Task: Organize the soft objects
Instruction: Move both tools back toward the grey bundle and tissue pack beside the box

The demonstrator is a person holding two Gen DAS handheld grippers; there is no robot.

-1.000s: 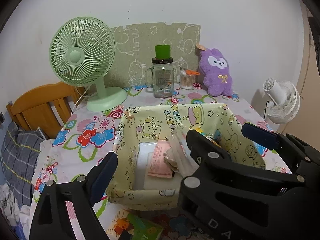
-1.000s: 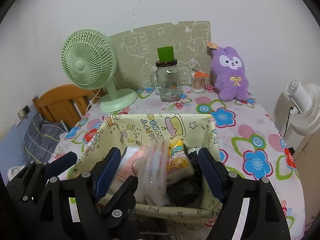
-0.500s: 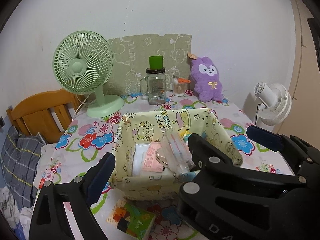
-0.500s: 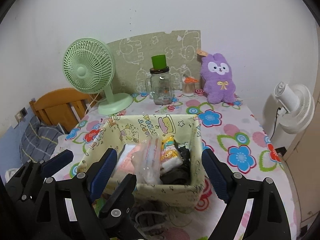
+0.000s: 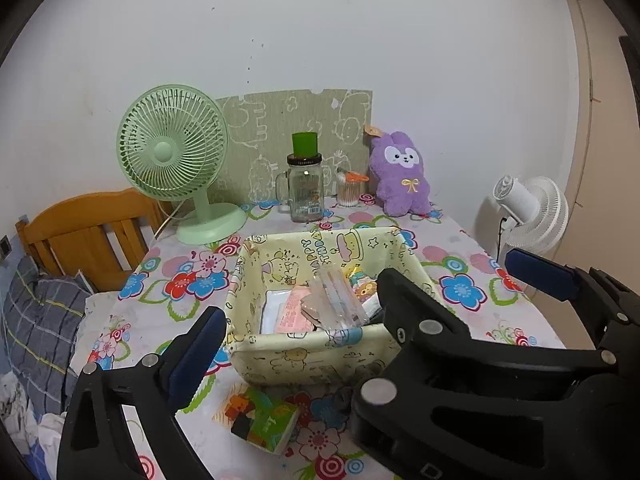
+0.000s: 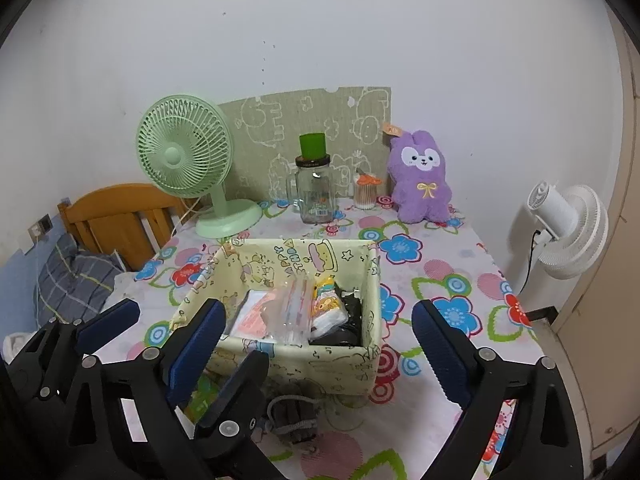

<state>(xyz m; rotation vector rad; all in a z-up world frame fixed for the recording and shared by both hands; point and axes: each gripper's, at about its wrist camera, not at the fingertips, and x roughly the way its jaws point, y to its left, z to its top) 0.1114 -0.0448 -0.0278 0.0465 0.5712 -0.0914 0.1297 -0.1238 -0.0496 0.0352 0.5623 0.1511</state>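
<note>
A yellow cartoon-print fabric basket (image 5: 304,356) (image 6: 320,368) stands on the floral table. It holds a pink packet (image 5: 294,314), a clear plastic bag (image 6: 294,312), a small yellow cartoon pouch (image 6: 328,304) and dark cloth (image 6: 350,320). A grey knitted item (image 6: 294,418) lies on the table in front of the basket. A small colourful tissue pack (image 5: 264,420) lies at the basket's near left. My left gripper (image 5: 360,300) is open and empty, held back from the basket. My right gripper (image 6: 316,336) is open and empty, just before the basket.
At the back stand a green desk fan (image 5: 176,160), a glass jar with green cap (image 5: 306,188), a cotton-swab jar (image 6: 365,194) and a purple plush rabbit (image 6: 422,178). A white fan (image 6: 568,228) stands off the right edge. A wooden chair (image 5: 88,232) stands left.
Both grippers have pulled back and up from the basket, so it looks smaller and farther. The tissue pack and grey knitted item have come into view. Both stay open.
</note>
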